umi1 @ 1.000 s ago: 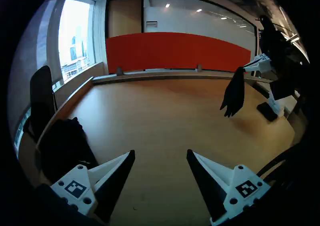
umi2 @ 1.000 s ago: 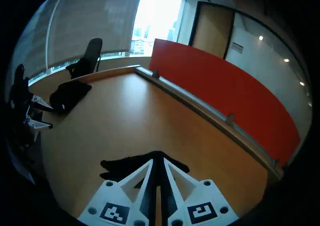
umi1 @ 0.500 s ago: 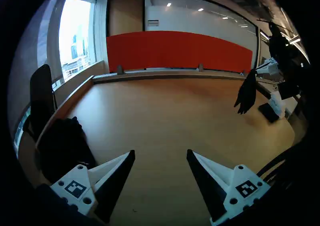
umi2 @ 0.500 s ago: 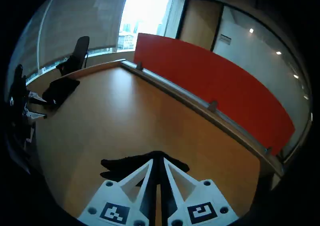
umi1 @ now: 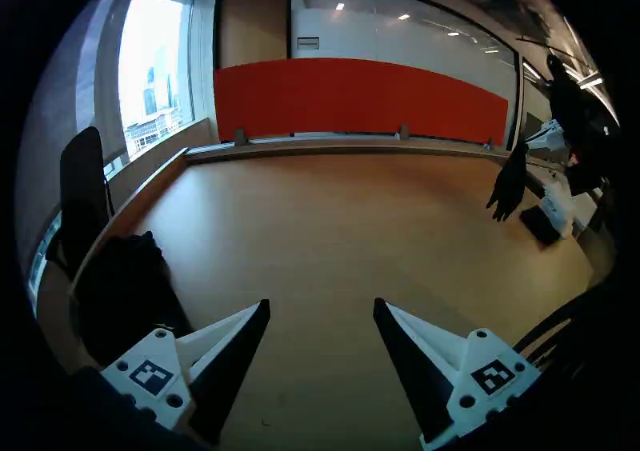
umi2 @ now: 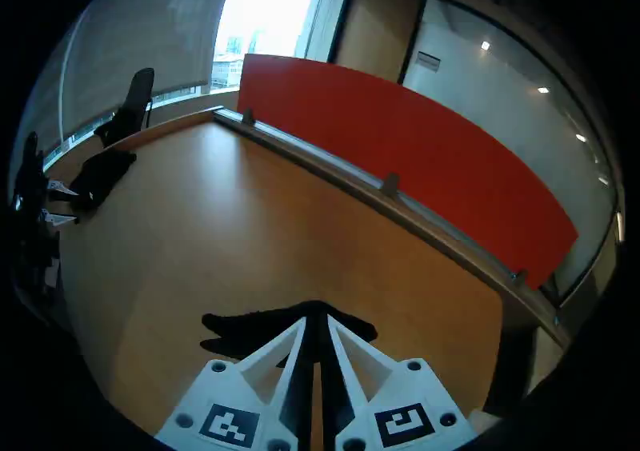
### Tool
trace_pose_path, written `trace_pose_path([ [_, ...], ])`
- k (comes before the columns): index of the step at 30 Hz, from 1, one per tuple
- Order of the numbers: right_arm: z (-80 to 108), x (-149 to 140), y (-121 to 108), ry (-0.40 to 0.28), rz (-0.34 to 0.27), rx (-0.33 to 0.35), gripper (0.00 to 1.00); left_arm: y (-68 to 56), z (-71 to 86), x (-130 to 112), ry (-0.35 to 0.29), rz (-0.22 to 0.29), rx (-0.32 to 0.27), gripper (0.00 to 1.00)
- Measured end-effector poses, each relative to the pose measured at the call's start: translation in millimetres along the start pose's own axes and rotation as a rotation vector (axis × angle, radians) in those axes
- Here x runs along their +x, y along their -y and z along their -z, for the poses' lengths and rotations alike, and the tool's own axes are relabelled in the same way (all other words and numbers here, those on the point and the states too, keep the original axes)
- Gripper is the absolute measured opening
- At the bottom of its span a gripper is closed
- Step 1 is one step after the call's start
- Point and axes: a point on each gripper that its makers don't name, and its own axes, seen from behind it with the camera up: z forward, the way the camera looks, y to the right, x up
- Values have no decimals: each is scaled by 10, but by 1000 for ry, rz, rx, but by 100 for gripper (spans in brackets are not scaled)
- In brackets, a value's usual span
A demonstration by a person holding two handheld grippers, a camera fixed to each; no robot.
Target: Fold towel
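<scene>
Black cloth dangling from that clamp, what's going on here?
A person holds a two-finger gripper in each hand over a wooden table. The right gripper is shut on a black towel, holding it up off the table. The left gripper is open, holding nothing, near a dark heap of cloth.

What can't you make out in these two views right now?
1. Right gripper view: the black cloth is partly hidden behind the right tool, so how much is pinched is unclear.
2. Left gripper view: that cloth hangs far off, too small to show folds.
3. Left gripper view: the dark pile is too dark to identify, and the left tool covers its lower part.
</scene>
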Motion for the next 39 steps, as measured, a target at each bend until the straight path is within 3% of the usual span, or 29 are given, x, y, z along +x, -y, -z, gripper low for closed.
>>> trace_pose_path([
  [18,168,-388,-847,86,-7,-103,3,-41,-67,37,17,-13,11,96],
  [39,313,-852,-1418,178,-44,-164,3,-118,-100,82,23,-30,13,96],
])
